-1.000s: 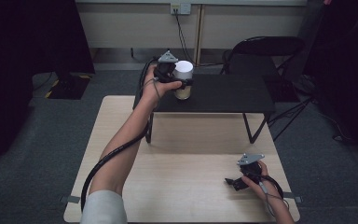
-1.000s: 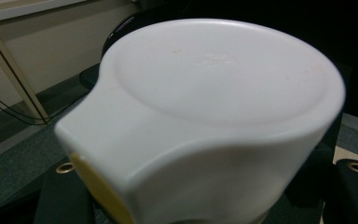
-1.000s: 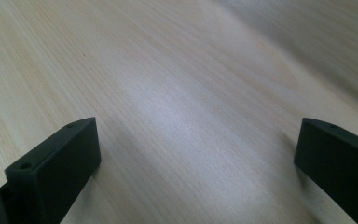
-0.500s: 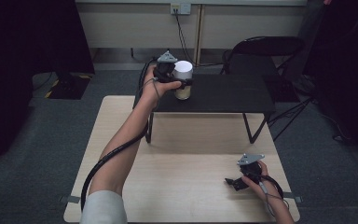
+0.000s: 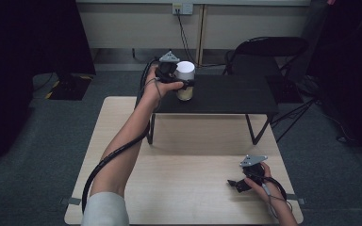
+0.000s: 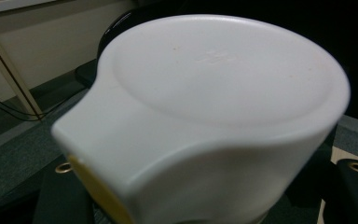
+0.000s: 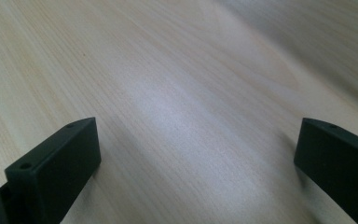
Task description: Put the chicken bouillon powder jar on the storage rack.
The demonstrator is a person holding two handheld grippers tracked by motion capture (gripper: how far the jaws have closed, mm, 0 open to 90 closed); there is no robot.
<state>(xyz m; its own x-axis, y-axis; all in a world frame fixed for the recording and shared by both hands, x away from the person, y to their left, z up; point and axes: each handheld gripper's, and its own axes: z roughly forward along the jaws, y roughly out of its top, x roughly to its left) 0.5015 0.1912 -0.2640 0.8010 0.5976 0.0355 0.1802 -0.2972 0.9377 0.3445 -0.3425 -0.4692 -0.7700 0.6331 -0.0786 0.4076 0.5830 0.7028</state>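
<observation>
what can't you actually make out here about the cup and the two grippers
- Left gripper, high view: its jaws lie against the white-lidded cup; the hand and the cup hide where the pads press.
- Left gripper view: the cup's white lid sits so close that the jaws are hidden and the cup's lower part is cut off by the bottom edge.
- Cup's contents: lid covers them.
- Right gripper, high view: too small to judge the jaw gap.
</observation>
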